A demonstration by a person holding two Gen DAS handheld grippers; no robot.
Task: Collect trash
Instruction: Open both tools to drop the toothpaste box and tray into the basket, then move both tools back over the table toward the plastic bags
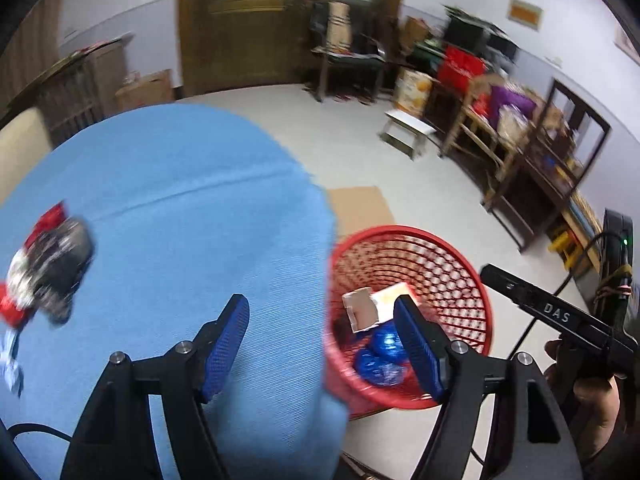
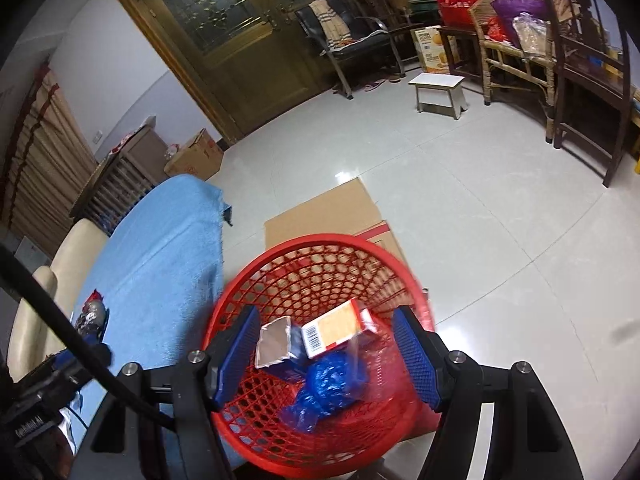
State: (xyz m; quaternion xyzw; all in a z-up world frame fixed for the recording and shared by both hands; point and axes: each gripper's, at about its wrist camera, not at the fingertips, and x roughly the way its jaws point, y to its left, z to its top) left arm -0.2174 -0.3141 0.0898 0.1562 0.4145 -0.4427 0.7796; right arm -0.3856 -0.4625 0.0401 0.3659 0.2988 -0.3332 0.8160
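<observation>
**Beside the blue-covered table: both tools empty, one crumpled wrapper left on the cloth**

Over the red mesh basket the right gripper hangs with its jaws apart and nothing between them; the items seen through the gap lie inside the basket below. The left gripper straddles the table's edge, jaws likewise apart and empty.

Location of trash: a small carton with a barcode, a piece of torn grey card and crumpled blue plastic already lie in the basket. A crushed foil wrapper, red and silver, remains on the blue cloth, well apart from the left gripper. More scraps near the left edge of that view are too blurred to identify.

Risks, as judged:
- The wrapper is thin, crinkled and light; a shallow pinch could slip off it or snag the cloth.
- The cloth is a loose woven cover with a crease; dragging a fingertip across it could pull it toward the edge.
- The basket is lightweight open lattice standing on flat cardboard over glossy tile; a knock from either tool could tip or slide it.
- Light trash released from high above may drift wide of the rim.
- A trailing cable crosses near the table and could catch.
</observation>
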